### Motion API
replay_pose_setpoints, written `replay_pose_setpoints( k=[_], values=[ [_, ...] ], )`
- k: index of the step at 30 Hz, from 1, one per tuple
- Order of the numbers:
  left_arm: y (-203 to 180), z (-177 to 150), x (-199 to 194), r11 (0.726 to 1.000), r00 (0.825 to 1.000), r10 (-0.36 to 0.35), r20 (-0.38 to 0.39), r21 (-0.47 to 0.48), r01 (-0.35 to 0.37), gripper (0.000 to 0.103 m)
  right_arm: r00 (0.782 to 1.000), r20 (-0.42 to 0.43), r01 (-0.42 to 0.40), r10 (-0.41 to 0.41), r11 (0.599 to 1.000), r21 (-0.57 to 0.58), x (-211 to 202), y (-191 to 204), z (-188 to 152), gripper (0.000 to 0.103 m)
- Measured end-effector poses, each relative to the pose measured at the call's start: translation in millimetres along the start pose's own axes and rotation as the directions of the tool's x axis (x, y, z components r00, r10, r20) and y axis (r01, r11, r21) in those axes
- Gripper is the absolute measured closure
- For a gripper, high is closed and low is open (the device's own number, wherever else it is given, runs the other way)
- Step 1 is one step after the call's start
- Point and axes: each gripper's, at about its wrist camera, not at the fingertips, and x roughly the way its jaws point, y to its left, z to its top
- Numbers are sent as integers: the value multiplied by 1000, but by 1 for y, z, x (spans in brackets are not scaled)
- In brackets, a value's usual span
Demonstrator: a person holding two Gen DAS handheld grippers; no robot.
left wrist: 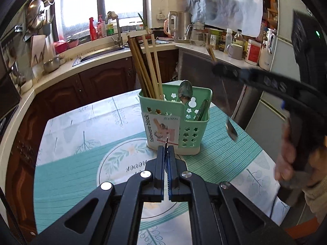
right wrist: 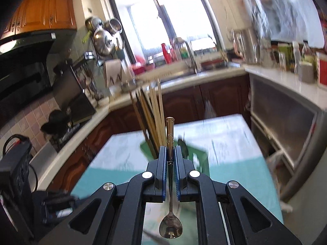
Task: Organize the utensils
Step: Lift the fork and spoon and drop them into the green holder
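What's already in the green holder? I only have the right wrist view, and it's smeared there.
Observer: Chopsticks fill one rear compartment of the holder. A standing spoon sits bowl-up in the next one.
Operator: Is my spoon over an opening?
Observer: No. The left wrist view shows the held spoon in the right gripper hanging bowl-down beside the holder, on the fridge side.
Operator: And the left gripper?
Observer: The left gripper is shut and points at the holder's labelled face.

The spoon (right wrist: 170, 227) is glossy metal; the caddy (left wrist: 192, 122) is matt green plastic with wooden chopsticks (left wrist: 146, 65); the tablecloth (left wrist: 71, 163) looks smooth.
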Motion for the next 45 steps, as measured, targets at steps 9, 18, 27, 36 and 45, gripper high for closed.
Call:
replay_pose_setpoints(
  k=[9, 18, 27, 36, 45],
  values=[
    [-3, 60, -17, 998, 1000, 22, 10, 62, -22, 103, 975, 209, 87, -74, 995, -53, 44, -7, 25, 97],
    [-10, 130, -37, 987, 994, 78, 72, 133, -87, 103, 983, 171, 73, -64, 996, -47, 99, -16, -4, 97],
    [-20, 161, 4, 977, 992, 108, 61, 175, -117, 103, 980, 190, 53, -52, 999, -2, 95, -46, -25, 97],
    [-16, 151, 64, 983, 995, 94, -44, 162, -86, 102, 991, 128, 37, -35, 999, -19, 101, -57, -38, 94],
    [-6, 132, 59, 997, 998, -30, -64, 63, 34, 68, 997, 75, 7, -1, 997, -77, 79, -32, -45, 68]
  ],
)
